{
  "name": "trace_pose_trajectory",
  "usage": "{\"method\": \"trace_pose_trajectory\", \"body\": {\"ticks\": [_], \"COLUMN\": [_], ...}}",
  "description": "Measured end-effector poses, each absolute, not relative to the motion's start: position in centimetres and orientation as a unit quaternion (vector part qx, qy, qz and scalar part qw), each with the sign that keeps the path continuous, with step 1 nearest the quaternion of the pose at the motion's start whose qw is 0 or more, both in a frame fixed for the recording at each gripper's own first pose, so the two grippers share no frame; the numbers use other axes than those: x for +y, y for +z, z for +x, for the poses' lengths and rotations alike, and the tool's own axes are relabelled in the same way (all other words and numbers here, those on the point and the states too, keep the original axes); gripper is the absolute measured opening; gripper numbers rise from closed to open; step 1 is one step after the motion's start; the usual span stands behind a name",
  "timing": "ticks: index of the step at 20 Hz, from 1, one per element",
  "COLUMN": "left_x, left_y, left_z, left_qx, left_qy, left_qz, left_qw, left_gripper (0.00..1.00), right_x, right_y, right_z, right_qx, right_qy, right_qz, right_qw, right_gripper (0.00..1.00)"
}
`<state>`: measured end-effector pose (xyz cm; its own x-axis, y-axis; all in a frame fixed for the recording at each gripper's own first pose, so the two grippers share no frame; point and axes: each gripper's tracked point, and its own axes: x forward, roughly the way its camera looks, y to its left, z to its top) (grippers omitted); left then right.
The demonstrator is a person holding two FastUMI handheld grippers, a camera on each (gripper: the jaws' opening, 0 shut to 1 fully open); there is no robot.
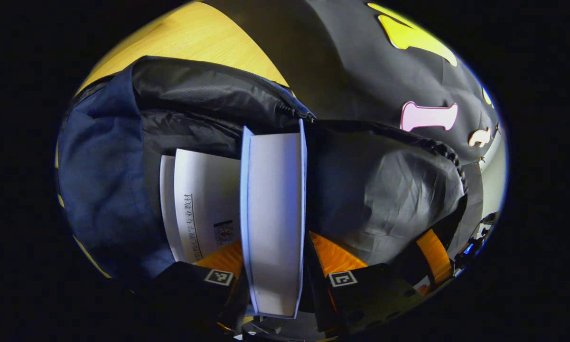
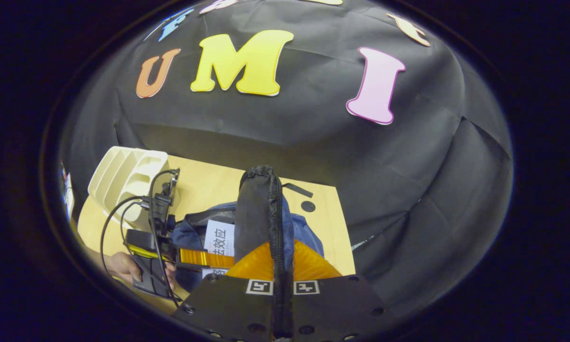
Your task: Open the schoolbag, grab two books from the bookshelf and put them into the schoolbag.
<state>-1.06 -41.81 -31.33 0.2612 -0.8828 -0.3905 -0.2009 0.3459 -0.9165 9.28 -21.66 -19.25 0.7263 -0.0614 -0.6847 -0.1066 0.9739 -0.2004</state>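
Books first: our left hand-held gripper [image 1: 275,278] pinches a thick book [image 1: 274,218] by its covers, page edge toward the camera, w/ its far end already past the schoolbag [image 1: 109,180] mouth, so we judge this is the 2nd book going in. Another book [image 1: 204,209], pale cover w/ printed text, already lies inside just beside it, deeper in the bag. Our right hand-held gripper [image 2: 277,285] is pressed together on the bag's flap [image 2: 261,213], along the zipper edge, lifting it upright; we judge that's to keep the mouth wide so the held book clears the zipper teeth w/o snagging. In the right gripper view the left tool sits low at the left w/ a hand [image 2: 123,266] on it, reaching into the bag from that side. Bag looks soft: navy outer fabric, black crinkly lining, slack, sagging where not held up. It rests on the wooden surface [image 2: 204,185], near the pale bookshelf [image 2: 123,175], whose slots look bare from here. Held book looks stiff, white pages, bluish cover edges.
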Motion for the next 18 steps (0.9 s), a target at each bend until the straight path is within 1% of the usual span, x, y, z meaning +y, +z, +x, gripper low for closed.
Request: {"method": "trace_pose_trajectory", "body": {"ticks": [1, 2, 3, 4, 5, 6, 7, 8, 9, 10, 11, 14, 15, 16, 18], "left_x": [-41.6, -41.3, -41.3, -41.2, -40.8, -40.3, -39.7, -39.2, -38.1, -37.1, -36.0, -32.9, -31.8, -30.7, -28.5], "left_y": [-31.5, -32.0, -32.1, -32.2, -32.3, -32.5, -32.7, -32.6, -32.6, -32.8, -32.5, -31.1, -30.5, -29.8, -29.0], "left_z": [-1.3, -1.4, -1.5, -1.4, -1.4, -1.8, -2.1, -2.4, -2.4, -2.5, -2.3, -2.1, -2.2, -2.2, -2.6], "left_qx": [0.555, 0.57, 0.579, 0.584, 0.59, 0.599, 0.608, 0.619, 0.628, 0.632, 0.632, 0.624, 0.623, 0.621, 0.623], "left_qy": [-0.275, -0.266, -0.267, -0.264, -0.261, -0.257, -0.25, -0.241, -0.23, -0.22, -0.215, -0.204, -0.201, -0.201, -0.193], "left_qz": [-0.494, -0.481, -0.474, -0.463, -0.45, -0.434, -0.416, -0.395, -0.368, -0.338, -0.316, -0.244, -0.22, -0.197, -0.15], "left_qw": [0.61, 0.611, 0.608, 0.612, 0.618, 0.622, 0.628, 0.635, 0.646, 0.661, 0.674, 0.713, 0.723, 0.731, 0.743], "left_gripper": [0.72, 0.66, 0.73, 0.87, 0.79, 0.81, 0.84, 0.94, 1.0, 1.0, 0.97, 0.98, 1.0, 0.97, 0.97], "right_x": [-21.6, -21.6, -21.5, -21.4, -21.4, -21.3, -21.0, -20.8, -20.7, -20.4, -20.3, -19.7, -19.5, -19.3, -18.5], "right_y": [-19.4, -19.5, -19.7, -19.7, -19.8, -19.8, -19.9, -20.0, -20.1, -20.2, -20.3, -20.4, -20.4, -20.4, -20.5], "right_z": [9.3, 9.3, 9.4, 9.5, 9.6, 9.6, 9.5, 9.5, 9.4, 9.5, 9.3, 9.1, 9.0, 8.9, 8.7], "right_qx": [0.37, 0.371, 0.373, 0.373, 0.373, 0.374, 0.375, 0.376, 0.377, 0.377, 0.377, 0.375, 0.374, 0.373, 0.372], "right_qy": [0.012, 0.013, 0.013, 0.013, 0.013, 0.014, 0.016, 0.017, 0.018, 0.019, 0.02, 0.021, 0.021, 0.021, 0.023], "right_qz": [-0.113, -0.113, -0.113, -0.113, -0.113, -0.113, -0.111, -0.108, -0.105, -0.102, -0.1, -0.091, -0.088, -0.085, -0.079], "right_qw": [0.922, 0.922, 0.921, 0.921, 0.921, 0.921, 0.92, 0.92, 0.92, 0.92, 0.921, 0.922, 0.923, 0.924, 0.925], "right_gripper": [0.01, 0.01, 0.01, 0.01, 0.01, 0.01, 0.01, 0.01, 0.01, 0.01, 0.01, 0.01, 0.01, 0.01, 0.01]}}
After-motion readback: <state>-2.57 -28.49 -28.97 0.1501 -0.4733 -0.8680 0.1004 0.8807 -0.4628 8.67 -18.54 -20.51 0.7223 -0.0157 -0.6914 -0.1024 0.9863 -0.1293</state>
